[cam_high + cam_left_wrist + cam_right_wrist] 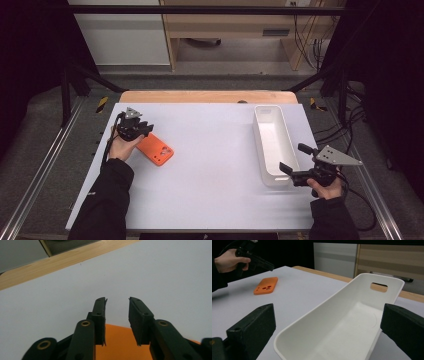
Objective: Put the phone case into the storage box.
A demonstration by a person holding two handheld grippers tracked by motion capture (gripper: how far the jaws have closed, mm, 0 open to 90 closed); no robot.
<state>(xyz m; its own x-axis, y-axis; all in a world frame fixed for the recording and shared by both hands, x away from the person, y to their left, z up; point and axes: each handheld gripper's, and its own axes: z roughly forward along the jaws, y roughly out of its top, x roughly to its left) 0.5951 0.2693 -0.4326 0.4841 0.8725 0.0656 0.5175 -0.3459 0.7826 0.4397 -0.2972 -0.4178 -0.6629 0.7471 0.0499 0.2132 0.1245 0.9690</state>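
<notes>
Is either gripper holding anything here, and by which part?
Nothing is held. The left gripper is over the orange phone case; the right gripper straddles the white bin.

1. Orange phone case (155, 149): matt, smooth, rubbery-looking plastic.
2. White bin (270, 142): smooth plastic with a soft sheen.
3. Table top (210, 170): matt, pale, smooth sheet; wooden edge strip (200, 96) behind.
4. Left gripper (117, 312): black matt plastic jaws.

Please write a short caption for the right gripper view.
Open right gripper straddling the near end of a white bin; an orange phone case lies beyond.
</notes>
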